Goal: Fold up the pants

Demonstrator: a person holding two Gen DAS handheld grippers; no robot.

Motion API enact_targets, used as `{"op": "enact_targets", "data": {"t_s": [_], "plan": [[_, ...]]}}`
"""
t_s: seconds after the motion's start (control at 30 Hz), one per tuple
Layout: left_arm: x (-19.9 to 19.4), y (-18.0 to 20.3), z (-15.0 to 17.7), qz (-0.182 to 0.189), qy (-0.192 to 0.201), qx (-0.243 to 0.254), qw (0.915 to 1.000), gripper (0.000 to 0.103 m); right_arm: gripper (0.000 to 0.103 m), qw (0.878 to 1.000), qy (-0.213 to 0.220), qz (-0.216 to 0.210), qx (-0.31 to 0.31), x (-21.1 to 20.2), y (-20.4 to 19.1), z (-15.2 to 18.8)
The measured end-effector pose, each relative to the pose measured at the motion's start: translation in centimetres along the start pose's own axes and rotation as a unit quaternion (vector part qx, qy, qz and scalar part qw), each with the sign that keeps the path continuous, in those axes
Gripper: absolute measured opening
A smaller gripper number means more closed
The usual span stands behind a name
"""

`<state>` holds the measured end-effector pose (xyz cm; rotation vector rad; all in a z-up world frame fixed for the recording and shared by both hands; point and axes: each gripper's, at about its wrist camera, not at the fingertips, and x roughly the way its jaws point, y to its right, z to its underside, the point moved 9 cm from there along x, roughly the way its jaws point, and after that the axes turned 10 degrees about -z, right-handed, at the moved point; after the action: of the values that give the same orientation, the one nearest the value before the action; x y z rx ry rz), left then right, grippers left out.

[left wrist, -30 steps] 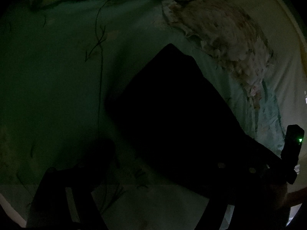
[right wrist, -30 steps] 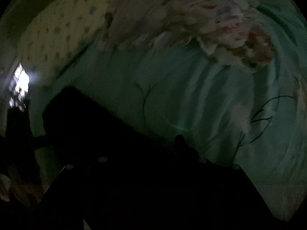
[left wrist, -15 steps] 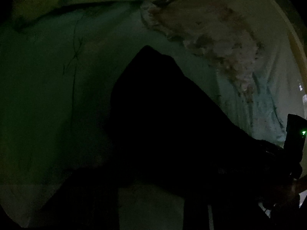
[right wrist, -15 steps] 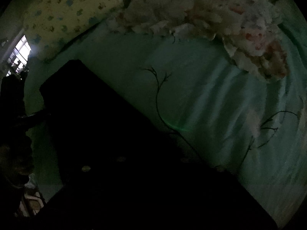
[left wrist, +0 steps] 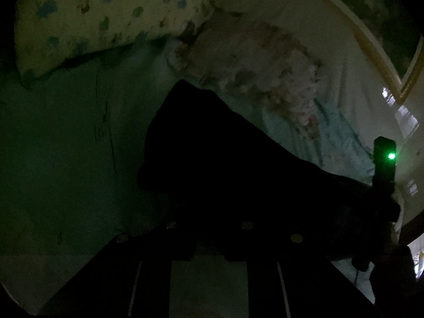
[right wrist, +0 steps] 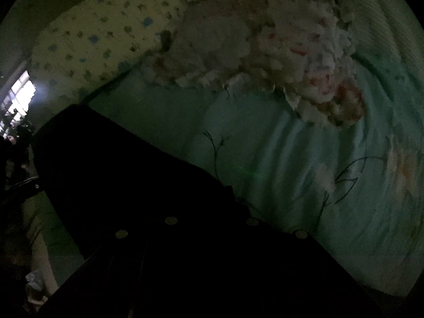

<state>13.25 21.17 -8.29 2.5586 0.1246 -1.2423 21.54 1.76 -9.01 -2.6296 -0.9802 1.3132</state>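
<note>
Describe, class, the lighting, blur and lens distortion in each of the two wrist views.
Left wrist view: very dim, greenish; the black pants show no detail; a green indicator light glows; the patterned pillow curves with the fisheye. Right wrist view: equally dark, a window glares at the left, the teal sheet smears with motion blur.

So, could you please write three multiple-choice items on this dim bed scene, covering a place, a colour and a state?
1. Where do the pants lie?
A. on the bedsheet
B. on the floor
C. on a chair

2. What colour is the light on the right gripper's body, seen from the left wrist?
A. red
B. green
C. blue

3. How does the patterned pillow sit relative to the pants?
A. on top of them
B. beyond them, apart
C. wrapped inside them

Answers:
1 A, teal sheet surrounds the dark cloth.
2 B, a green dot glows.
3 B, sheet shows between them.
</note>
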Motion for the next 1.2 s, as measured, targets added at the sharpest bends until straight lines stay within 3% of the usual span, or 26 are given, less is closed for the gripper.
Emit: {"op": "enact_targets", "data": {"t_s": [0.1, 0.17, 0.27, 0.4, 0.5, 0.77, 1.2], "plan": [[2.0, -0.8, 0.9, -0.006, -0.020, 0.008, 0.9997, 0.015, 0.020, 1.000, -0.007, 0.008, 0.014, 1.0, 0.5, 0.4], [2.5, -1.6, 1.6, -0.016, -0.033, 0.015, 0.9992, 0.022, 0.025, 0.999, -0.006, 0.000, 0.038, 1.3, 0.9, 0.6], [1.3, -1.9, 1.9, -0.032, -0.018, 0.031, 0.9988, 0.030, 0.044, 0.998, 0.008, 0.016, 0.056, 0.2, 1.5, 0.8], [-1.3, -1.8, 2.0, -0.066, 0.013, 0.061, 0.9959, 0.038, 0.051, 0.996, 0.037, 0.014, 0.076, -2.7, 1.5, 1.9], [-2.7, -0.7, 2.0, -0.057, 0.023, 0.070, 0.9956, 0.043, 0.056, 0.994, 0.053, 0.014, 0.098, -5.0, 1.8, 3.3], [-4.8, 5.2, 2.1, -0.024, 0.039, 0.110, 0.9929, 0.053, 0.056, 0.983, 0.081, 0.025, 0.160, -10.8, 3.1, 8.2], [-4.5, 15.8, 4.4, 0.031, 0.024, 0.187, 0.9815, 0.064, 0.058, 0.959, 0.133, 0.074, 0.241, -19.7, 6.9, 15.3]]}}
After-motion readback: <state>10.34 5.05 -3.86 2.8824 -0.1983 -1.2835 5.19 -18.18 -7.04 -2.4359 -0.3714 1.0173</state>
